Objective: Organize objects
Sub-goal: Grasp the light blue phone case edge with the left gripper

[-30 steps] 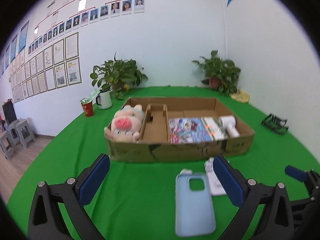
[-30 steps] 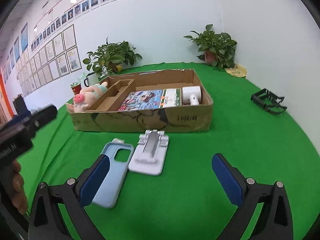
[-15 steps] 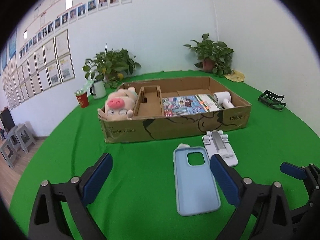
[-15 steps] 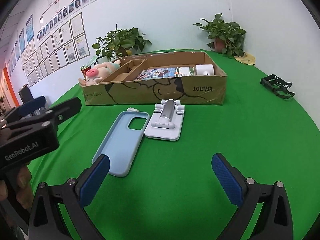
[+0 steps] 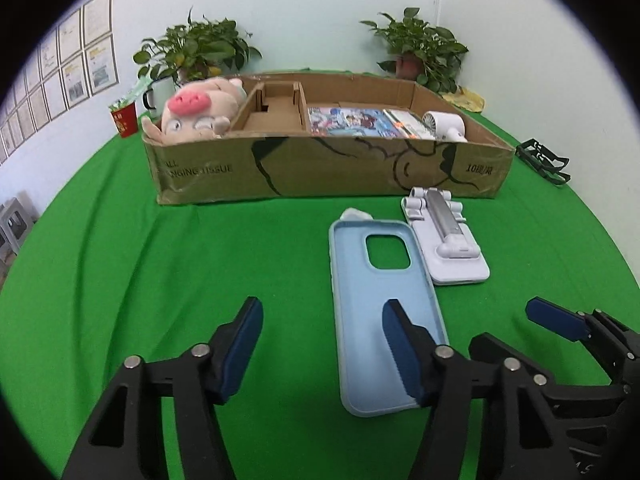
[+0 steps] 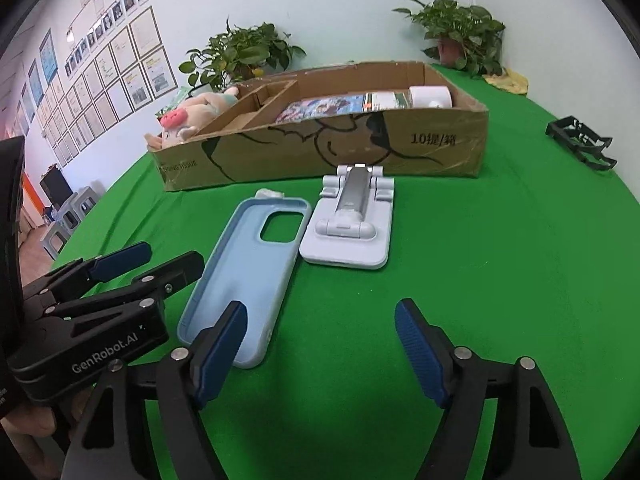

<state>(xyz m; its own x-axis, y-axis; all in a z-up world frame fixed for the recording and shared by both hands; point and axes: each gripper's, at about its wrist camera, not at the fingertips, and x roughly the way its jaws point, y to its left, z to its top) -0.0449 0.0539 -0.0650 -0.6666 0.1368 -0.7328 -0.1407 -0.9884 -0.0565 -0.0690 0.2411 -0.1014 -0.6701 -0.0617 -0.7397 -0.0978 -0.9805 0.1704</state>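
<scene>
Tablecloth (image 5: 120, 280), green felt, filling more of both views than second ago. Cardboard box (image 5: 328, 168), shallow, partitioned, sitting toward far edge. Phone case (image 5: 380, 300), pale blue, matte, lying before box, beside white hinged stand (image 5: 448, 248). Left gripper (image 5: 322, 344) and right gripper (image 6: 320, 340) narrowing, both half-spread, gripping nothing.

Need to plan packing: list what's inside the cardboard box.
Inside the cardboard box: plush pig, empty divider section, comic book, white handheld fan. Anything under these is hidden.
</scene>
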